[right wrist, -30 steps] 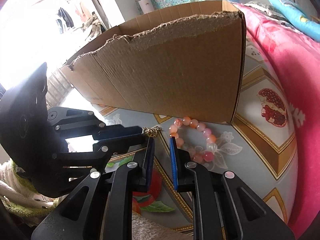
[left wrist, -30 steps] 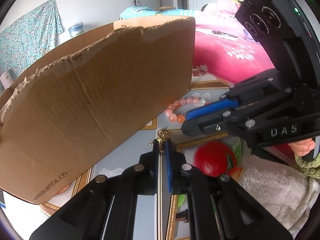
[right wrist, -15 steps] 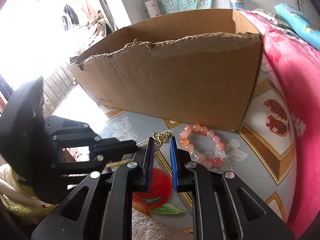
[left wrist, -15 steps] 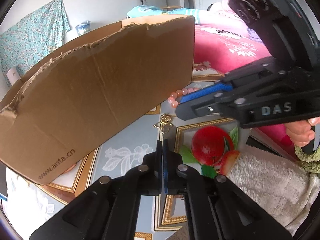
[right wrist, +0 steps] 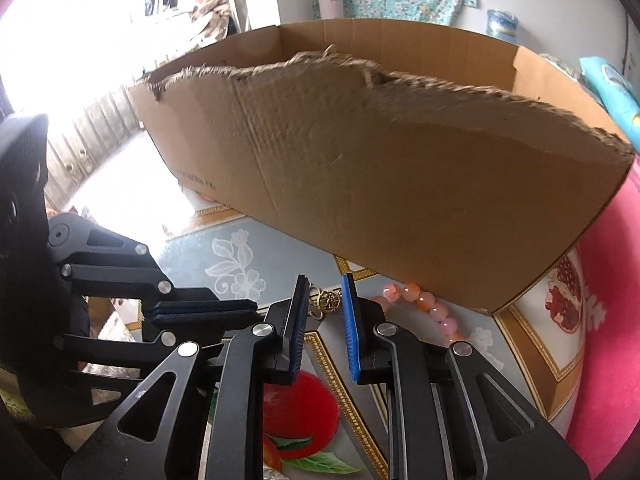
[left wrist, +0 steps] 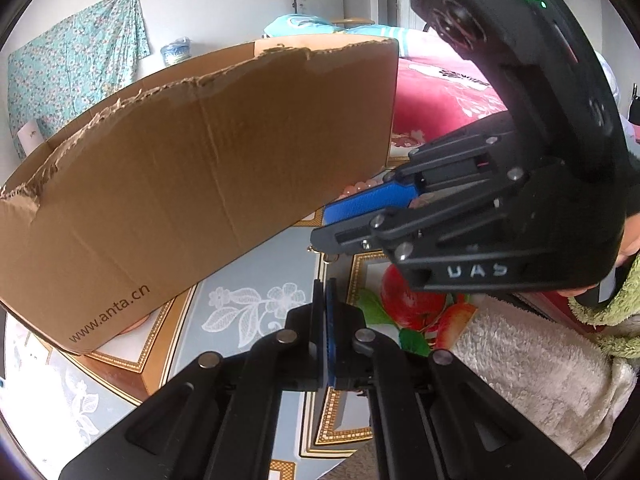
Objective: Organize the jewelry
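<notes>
The small gold charm [right wrist: 329, 300] lies on the bench [right wrist: 280, 256] dead ahead at twelve o'clock of the right tongs [right wrist: 325, 312], which stand slightly parted around it without visibly pinching; the bead bracelet [right wrist: 424, 304] sits at two o'clock beside the cardboard box [right wrist: 400, 184]. The left tongs [left wrist: 324, 320], closed and empty, sit farther back
</notes>
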